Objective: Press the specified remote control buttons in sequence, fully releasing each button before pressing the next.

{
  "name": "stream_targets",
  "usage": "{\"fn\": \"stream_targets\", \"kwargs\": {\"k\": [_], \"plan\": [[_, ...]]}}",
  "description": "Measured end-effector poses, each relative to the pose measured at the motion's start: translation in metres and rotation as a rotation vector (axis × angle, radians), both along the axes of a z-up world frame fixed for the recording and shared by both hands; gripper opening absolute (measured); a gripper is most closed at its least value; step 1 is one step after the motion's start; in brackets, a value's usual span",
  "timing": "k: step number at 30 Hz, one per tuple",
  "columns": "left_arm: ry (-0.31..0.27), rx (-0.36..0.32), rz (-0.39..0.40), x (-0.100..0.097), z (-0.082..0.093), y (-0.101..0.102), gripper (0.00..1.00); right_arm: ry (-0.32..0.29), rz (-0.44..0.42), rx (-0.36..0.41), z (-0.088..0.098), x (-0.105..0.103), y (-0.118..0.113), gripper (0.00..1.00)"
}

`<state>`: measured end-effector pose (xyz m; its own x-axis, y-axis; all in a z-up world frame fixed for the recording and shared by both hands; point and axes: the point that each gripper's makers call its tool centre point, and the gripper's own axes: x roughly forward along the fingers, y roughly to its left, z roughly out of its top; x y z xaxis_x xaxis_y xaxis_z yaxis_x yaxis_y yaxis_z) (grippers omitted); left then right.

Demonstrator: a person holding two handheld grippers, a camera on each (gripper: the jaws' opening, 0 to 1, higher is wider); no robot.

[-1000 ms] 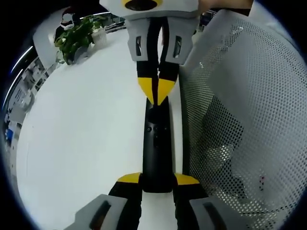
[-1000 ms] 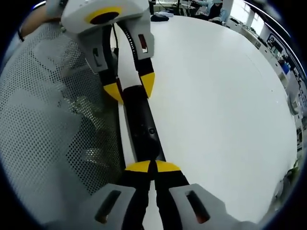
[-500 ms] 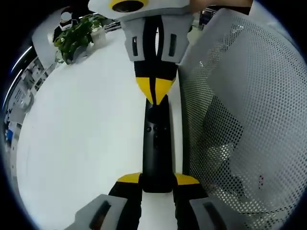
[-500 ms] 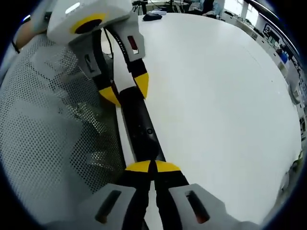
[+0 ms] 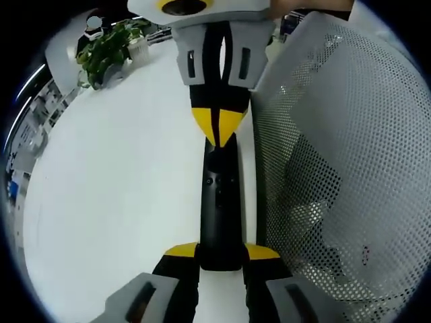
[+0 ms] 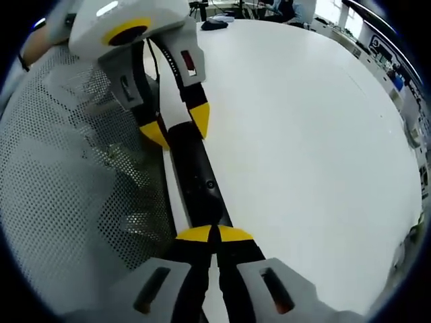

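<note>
Over the white surface point(image 5: 114, 202), beside a mesh basket point(image 5: 337, 168), I am clamping the black remote point(image 5: 220, 208) by one end in my left gripper point(image 5: 221, 252), steadying it while my right gripper point(image 6: 210, 235), fingers clenched together, is pressing its other end.

Glossy black remote point(image 5: 220, 202), perhaps plastic

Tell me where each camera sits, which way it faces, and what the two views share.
Left gripper view: rides the left gripper, looking along the black remote it clamps toward the right gripper, whose tips are closed at the far end; a potted plant beyond.
Right gripper view: rides the right gripper, facing back along the remote.
Shared: remote, white table, mesh chair back.
</note>
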<state>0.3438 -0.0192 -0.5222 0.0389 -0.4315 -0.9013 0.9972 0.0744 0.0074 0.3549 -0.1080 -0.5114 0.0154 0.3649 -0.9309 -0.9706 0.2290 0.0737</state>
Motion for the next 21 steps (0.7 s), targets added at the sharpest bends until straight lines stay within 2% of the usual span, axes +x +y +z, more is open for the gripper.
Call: {"fn": "stream_targets", "kwargs": {"k": [11, 21], "plan": [[0.001, -0.002, 0.003, -0.0001, 0.0004, 0.0001, 0.25, -0.037, 0.029, -0.011, 0.0007, 0.0026, 0.0005, 0.0], [0.004, -0.005, 0.006, -0.0009, 0.0016, 0.0004, 0.25, -0.032, 0.032, -0.006, 0.0009, 0.0025, 0.0013, 0.0]]}}
